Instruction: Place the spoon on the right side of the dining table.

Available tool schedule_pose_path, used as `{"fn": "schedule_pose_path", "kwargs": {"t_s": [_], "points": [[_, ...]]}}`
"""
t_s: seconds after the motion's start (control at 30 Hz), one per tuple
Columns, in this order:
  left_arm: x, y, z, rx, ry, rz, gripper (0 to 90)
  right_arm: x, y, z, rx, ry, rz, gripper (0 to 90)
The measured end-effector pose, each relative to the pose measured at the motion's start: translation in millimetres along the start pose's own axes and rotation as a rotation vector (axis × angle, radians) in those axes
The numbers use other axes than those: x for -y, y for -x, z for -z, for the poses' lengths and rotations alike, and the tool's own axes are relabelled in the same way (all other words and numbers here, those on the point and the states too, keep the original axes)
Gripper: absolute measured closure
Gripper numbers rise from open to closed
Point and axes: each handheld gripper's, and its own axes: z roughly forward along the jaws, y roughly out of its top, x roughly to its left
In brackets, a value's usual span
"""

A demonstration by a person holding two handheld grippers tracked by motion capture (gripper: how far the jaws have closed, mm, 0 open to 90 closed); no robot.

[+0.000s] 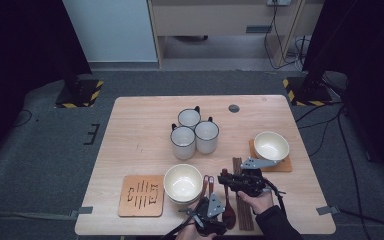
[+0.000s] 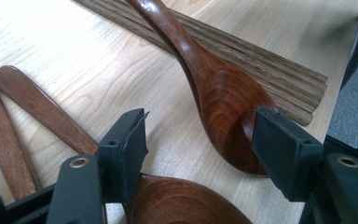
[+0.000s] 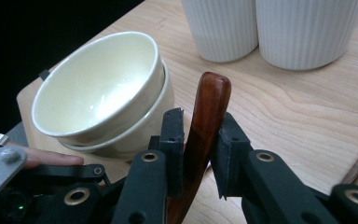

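Wooden table [image 1: 140,125] with mugs [image 1: 195,132], bowls [image 1: 182,182], spoons [image 1: 228,210], coasters [image 1: 141,196].

The spoon [image 3: 208,126] handle's lower end is hidden between the tongs; both mugs [image 3: 265,28] are cut off above

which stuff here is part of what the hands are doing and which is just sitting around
In use:
- wooden spoon, its handle pinched by the right gripper
- the same spoon's bowl, between the open fingers of the left gripper

Lying about:
- two other spoons
- chopsticks
- stacked bowls
- bowl on a coaster
- three mugs
- empty coaster
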Motion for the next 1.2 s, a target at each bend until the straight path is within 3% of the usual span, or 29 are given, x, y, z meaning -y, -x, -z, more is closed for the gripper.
{"fn": "schedule_pose_path", "kwargs": {"t_s": [0.47,0.7,1.03,1.2], "points": [[-0.2,-1.1,0.5,-0.009,0.000,-0.001,35.0,-2.0,-1.2,4.0,-0.023,0.033,-0.002,79.1],[0.1,-1.2,0.3,-0.021,-0.003,-0.010,36.5,-3.8,-1.2,5.7,-0.099,0.060,-0.078,84.7],[-2.4,-3.7,5.2,-0.028,0.036,0.002,37.6,-7.4,-0.2,11.9,-0.082,0.094,-0.083,84.8],[-5.4,-4.8,10.4,-0.021,0.067,0.011,41.6,-12.3,0.9,19.5,-0.035,0.140,-0.065,84.8]]}}
